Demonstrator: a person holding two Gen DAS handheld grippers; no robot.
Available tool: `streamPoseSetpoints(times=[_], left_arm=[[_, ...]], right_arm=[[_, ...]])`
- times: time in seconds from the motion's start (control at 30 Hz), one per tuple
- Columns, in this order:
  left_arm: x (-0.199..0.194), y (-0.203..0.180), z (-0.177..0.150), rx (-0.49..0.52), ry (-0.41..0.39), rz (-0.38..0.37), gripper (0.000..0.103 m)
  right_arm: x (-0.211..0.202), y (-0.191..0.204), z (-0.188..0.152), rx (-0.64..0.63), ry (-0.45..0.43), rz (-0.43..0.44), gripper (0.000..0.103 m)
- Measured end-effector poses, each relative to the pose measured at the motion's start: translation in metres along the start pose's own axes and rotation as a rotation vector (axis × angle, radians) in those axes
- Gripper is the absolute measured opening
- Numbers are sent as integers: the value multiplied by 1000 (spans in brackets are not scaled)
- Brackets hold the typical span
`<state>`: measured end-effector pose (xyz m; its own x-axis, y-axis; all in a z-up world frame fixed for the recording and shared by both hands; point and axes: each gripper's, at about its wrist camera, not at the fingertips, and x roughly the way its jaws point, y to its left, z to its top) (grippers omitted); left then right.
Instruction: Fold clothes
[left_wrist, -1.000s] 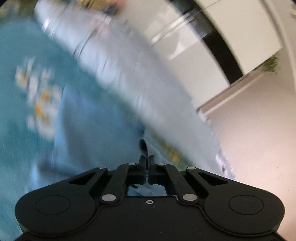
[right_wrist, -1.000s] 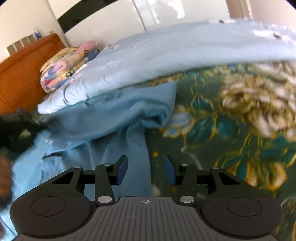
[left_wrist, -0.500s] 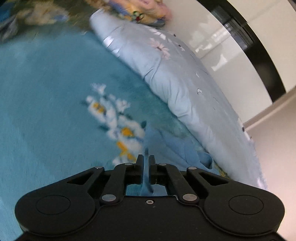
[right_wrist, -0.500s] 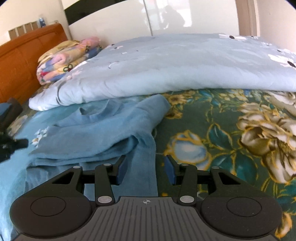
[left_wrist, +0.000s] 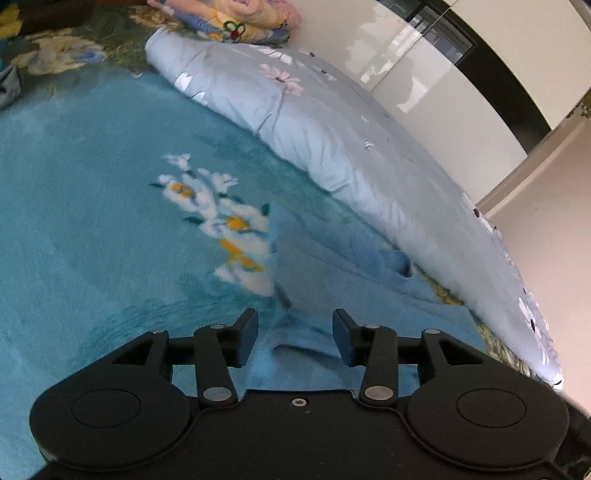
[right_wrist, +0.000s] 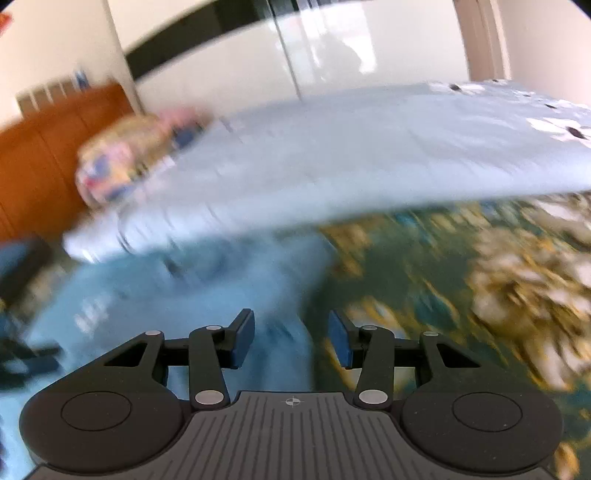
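A light blue garment (left_wrist: 332, 266) lies folded over on a teal floral blanket (left_wrist: 92, 206), beside a rolled pale blue quilt (left_wrist: 332, 122). My left gripper (left_wrist: 295, 334) hovers just above the garment's near edge. Its jaws are opening and the cloth lies under the gap, with the pads off it. The right wrist view is blurred. The same garment (right_wrist: 192, 291) spreads to the left there. My right gripper (right_wrist: 291, 339) stands open above the garment's right edge, nothing pinched between its fingers.
The dark green floral bedsheet (right_wrist: 461, 280) runs to the right. A folded colourful blanket (left_wrist: 236, 18) lies by the orange wooden headboard (right_wrist: 44, 155). White glossy wardrobe doors (right_wrist: 332, 51) stand behind the bed. A dark object (right_wrist: 22, 266) sits at the left edge.
My left gripper was shut on a fold of the blue garment; now its jaws are apart and the cloth lies on the bed. The right wrist view has swung and blurred.
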<state>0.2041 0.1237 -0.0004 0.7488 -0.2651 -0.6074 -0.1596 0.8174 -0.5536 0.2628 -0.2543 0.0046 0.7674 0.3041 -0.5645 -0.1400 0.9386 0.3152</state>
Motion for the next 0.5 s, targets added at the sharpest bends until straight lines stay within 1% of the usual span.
streamPoseSetpoints(times=[0.07,0.1,0.13,0.2,0.27,0.3,0.37,0.43,0.5], left_arm=[[4,-8,1,0,-16,-35,42],[8,-13,1,11,-9,-48,42],[12,-17,1,26,0,-45,42],[24,-24,1,58,21,-34,42],[36,-25,1,65,47,-17,42],[42,-25,0,67,60,-8,42],[52,-21,0,57,82,8,42],[58,-16,-2,41,99,16,42],[60,-15,-4,48,106,15,42]], right_arm=[[9,12,15,-29,3,38,41],[14,17,21,-39,16,60,38],[21,22,25,-47,30,71,28],[35,27,32,-59,52,51,26],[53,23,36,-50,101,20,19],[59,20,36,-36,128,11,19],[68,14,32,-26,168,-27,14],[71,7,24,-28,193,-69,13],[73,-3,14,-6,217,-77,13]])
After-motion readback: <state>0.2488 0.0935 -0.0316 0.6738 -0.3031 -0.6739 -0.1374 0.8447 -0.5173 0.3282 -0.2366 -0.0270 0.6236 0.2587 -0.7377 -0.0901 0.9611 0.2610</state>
